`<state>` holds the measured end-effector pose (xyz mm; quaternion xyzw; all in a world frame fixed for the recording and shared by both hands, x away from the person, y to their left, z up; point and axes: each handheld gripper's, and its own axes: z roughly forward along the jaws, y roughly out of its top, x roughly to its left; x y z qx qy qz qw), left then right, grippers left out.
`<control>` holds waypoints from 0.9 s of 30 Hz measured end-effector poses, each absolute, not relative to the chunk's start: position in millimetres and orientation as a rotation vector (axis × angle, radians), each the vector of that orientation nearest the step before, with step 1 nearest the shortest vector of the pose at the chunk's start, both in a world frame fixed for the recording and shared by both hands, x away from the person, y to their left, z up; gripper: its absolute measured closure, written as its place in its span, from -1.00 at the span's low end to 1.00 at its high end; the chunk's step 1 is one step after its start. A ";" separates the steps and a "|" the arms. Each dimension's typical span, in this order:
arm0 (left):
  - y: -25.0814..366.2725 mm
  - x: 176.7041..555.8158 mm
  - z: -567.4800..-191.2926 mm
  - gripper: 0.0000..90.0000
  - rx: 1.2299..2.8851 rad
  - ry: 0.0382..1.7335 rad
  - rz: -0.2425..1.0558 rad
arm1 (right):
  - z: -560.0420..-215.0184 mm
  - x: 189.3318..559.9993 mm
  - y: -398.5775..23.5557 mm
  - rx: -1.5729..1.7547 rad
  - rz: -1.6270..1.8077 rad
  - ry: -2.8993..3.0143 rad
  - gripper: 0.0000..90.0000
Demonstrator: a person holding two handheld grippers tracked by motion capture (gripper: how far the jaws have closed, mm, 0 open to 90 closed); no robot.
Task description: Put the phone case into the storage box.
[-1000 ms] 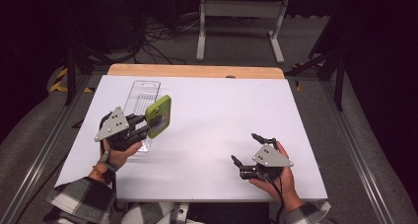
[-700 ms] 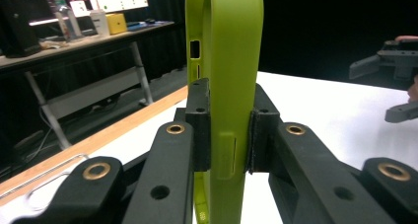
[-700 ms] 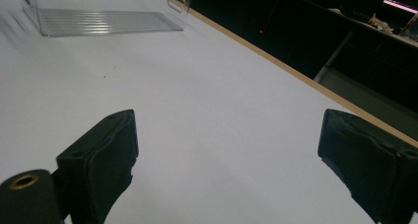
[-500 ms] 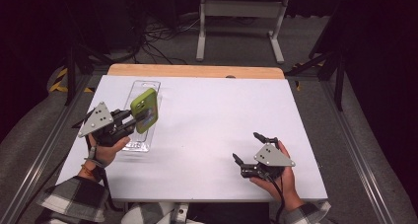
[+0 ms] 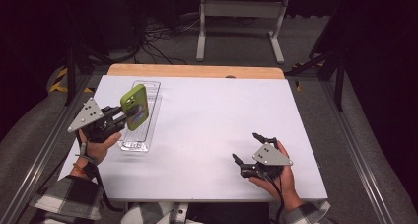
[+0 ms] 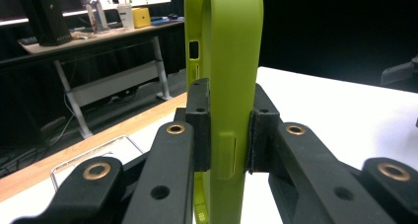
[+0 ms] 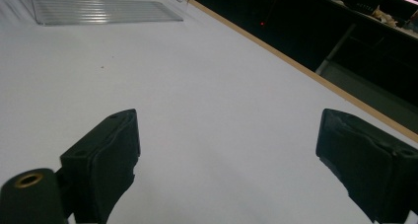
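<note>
The white counter [image 5: 207, 130] carries a clear plastic tray [image 5: 148, 135] lying flat near its left edge, with a strip of bare wood along its far side. Above that tray the left gripper [image 5: 125, 116] holds a green phone case [image 5: 135, 106] upright and clear of the counter, its jaws clenched on the case's two faces (the left gripper view shows the pads pressing both sides near the lower end). The right gripper [image 5: 249, 152] rests low at the near right of the counter, well apart from the tray, its jaws released and spread wide with only bare counter between them.
</note>
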<state>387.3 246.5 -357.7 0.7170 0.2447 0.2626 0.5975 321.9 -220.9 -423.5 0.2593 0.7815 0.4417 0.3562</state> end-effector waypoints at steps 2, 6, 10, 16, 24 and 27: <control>248.8 389.5 -358.7 0.71 1.652 0.573 0.609 | -424.1 321.6 -219.8 0.663 1.140 2.025 -0.77; 251.2 391.9 -359.9 0.72 1.661 0.582 0.600 | -424.5 322.0 -219.0 0.662 1.143 2.028 -0.77; 252.6 394.6 -361.1 0.71 1.667 0.587 0.591 | -424.9 322.0 -218.4 0.661 1.142 2.041 -0.76; 250.3 394.3 -359.0 0.71 1.681 0.560 0.601 | -425.7 321.9 -216.6 0.649 1.136 2.059 -0.76; 248.3 405.7 -358.9 0.71 1.684 0.560 0.587 | -425.0 323.0 -219.7 0.656 1.142 2.058 -0.76; 248.9 412.1 -358.9 0.72 1.685 0.562 0.576 | -424.6 322.6 -220.2 0.661 1.150 2.038 -0.74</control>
